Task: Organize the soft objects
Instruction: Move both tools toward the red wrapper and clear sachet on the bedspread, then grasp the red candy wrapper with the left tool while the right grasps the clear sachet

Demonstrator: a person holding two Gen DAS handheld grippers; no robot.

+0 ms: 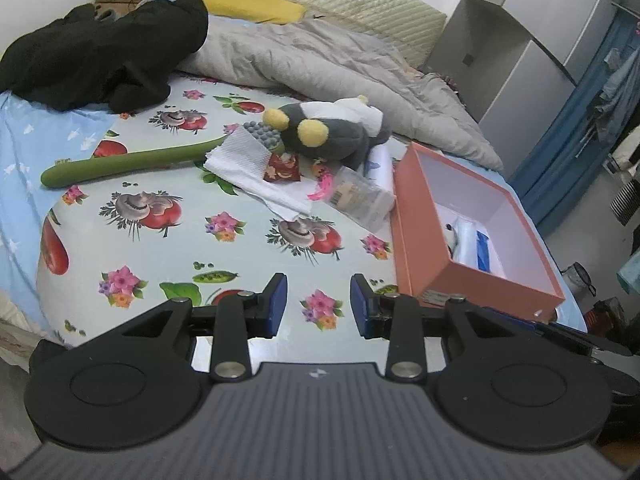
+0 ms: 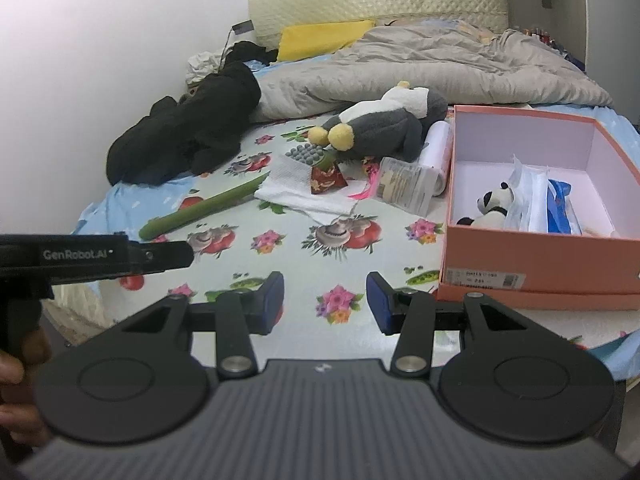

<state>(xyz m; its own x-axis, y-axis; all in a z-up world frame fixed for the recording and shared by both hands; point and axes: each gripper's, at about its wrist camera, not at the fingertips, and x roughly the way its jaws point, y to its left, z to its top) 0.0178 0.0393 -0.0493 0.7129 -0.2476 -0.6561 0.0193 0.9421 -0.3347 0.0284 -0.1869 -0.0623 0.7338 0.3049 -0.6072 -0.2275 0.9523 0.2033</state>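
My left gripper (image 1: 318, 306) and right gripper (image 2: 325, 304) hover over the floral sheet (image 1: 192, 240), jaws apart, nothing between them. Pink box (image 2: 536, 256) sits just ahead to the right, open; small panda plush (image 2: 494, 202) inside it beside plastic bags, partly hidden by the wall. Farther: white towel (image 2: 296, 196), green foam stick (image 2: 200, 210), clear packet (image 2: 408, 188). Beyond these, grey penguin plush (image 2: 380, 130) lies on its side, well apart from both grippers. Black clothes (image 2: 188, 136) behind. Box label unreadable.
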